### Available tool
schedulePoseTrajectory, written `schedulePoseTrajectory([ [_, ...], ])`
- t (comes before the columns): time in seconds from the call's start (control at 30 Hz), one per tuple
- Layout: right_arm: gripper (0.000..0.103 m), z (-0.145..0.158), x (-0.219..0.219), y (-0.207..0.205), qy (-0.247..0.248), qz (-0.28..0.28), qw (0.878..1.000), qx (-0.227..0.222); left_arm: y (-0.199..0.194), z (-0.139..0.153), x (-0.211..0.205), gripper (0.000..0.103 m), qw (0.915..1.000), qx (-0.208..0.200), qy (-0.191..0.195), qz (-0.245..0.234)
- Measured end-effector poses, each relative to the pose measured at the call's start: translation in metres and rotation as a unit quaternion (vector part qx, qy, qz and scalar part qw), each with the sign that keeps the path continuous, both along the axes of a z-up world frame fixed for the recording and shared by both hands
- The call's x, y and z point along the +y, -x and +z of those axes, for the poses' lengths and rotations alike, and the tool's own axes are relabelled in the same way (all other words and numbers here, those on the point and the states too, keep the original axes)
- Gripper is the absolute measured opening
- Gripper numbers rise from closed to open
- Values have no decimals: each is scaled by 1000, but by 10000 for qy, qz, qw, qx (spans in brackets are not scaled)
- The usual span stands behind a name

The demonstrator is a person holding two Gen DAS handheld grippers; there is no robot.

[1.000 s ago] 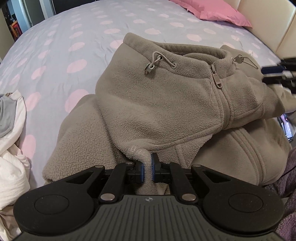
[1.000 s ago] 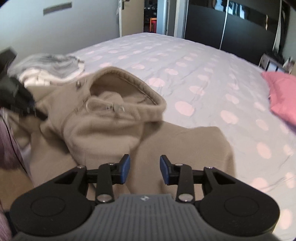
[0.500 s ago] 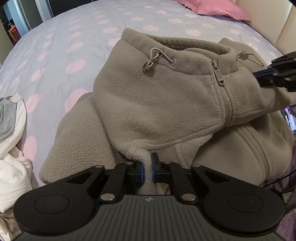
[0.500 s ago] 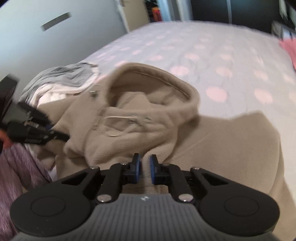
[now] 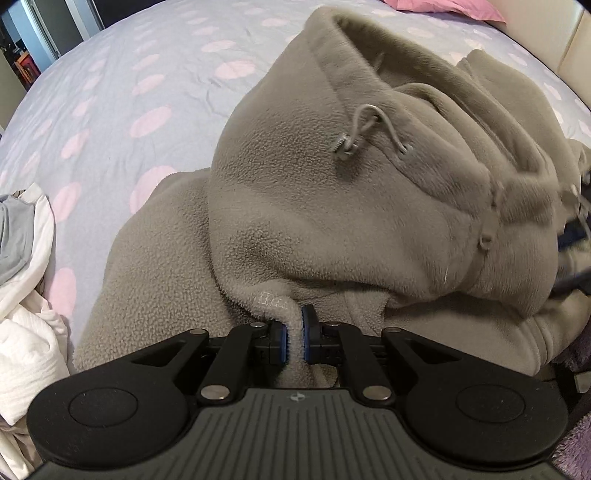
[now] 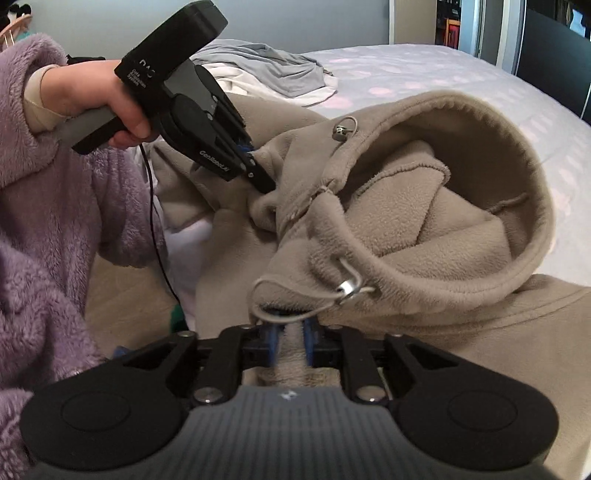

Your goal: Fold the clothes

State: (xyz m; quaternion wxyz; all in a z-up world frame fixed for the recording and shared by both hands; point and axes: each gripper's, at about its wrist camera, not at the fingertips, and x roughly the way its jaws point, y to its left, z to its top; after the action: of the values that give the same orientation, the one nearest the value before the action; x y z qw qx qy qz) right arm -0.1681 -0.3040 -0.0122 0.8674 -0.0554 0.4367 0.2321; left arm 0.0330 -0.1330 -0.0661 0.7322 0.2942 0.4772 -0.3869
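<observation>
**A:** where's the fleece hoodie (image 5: 332,206) at?

**B:** bunched up on the bed (image 5: 122,85), the one with the pale sheet with pink dots. Hood (image 6: 461,177) gapes open toward the right wrist camera, drawcord toggle (image 6: 347,287) dangling near the front.

**A:** and the 2 tongs?

**B:** left tongs (image 5: 293,334) pressed together on a fold of fleece at the near edge. Right tongs (image 6: 290,341) pinching a strip of the same hoodie just under the hood. A hand (image 6: 92,99) in a purple fuzzy sleeve (image 6: 48,229) holds the left one.

**A:** other stuff?

**B:** pile of white and grey laundry (image 5: 22,266) beside it, pink pillow (image 5: 450,7) at the far end.
</observation>
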Motion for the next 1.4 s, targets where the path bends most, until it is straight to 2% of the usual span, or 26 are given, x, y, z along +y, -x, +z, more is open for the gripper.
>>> schedulePoseTrajectory([
  [0.03, 45, 4, -3, 3, 9, 26, 10000, -30, 0, -1, 0, 6, 10000, -5, 1, -8],
  [0.07, 47, 8, -7, 7, 83, 58, 9999, -89, 1, -1, 0, 6, 10000, -5, 2, -11],
  [0.2, 46, 19, -20, 23, 524, 140, 9981, -295, 1, -4, 0, 6, 10000, -1, 5, -23],
  [0.33, 47, 19, -40, 36, 732, 39, 9969, -276, -10, -5, -1, 6, 10000, 0, 10, -37],
  [0.63, 50, -2, -58, 25, -241, -309, 9992, 62, -9, 2, 1, 6, 10000, -7, 61, -52],
  [0.8, 49, -5, -51, 23, -45, -210, 9997, 69, -9, 7, 4, 6, 9999, -10, 99, -59],
  [0.93, 45, -12, -55, 19, -73, -379, 9991, 190, -9, 12, 7, 6, 9999, -22, 150, -62],
  [1.0, 32, -17, -57, 16, -81, -524, 9983, 250, -10, 22, 8, 6, 9995, -92, 312, -43],
  [1.03, 21, -18, -59, 15, -117, -629, 9976, 257, -10, 26, 9, 6, 9991, -128, 393, -33],
  [1.07, 16, -19, -61, 14, -175, -731, 9968, 276, -11, 31, 10, 6, 9987, -163, 475, -23],
  [1.17, 11, -20, -61, 11, -301, -947, 9946, 302, -13, 45, 12, 6, 9971, -268, 718, 6],
  [1.3, 8, 1, -64, 13, -61, -1371, 9903, -228, -15, 63, 14, 6, 9937, -408, 1041, 46],
  [1.4, 8, 25, -75, 12, 69, -1852, 9802, -694, -17, 77, 16, 6, 9904, -513, 1283, 75],
])
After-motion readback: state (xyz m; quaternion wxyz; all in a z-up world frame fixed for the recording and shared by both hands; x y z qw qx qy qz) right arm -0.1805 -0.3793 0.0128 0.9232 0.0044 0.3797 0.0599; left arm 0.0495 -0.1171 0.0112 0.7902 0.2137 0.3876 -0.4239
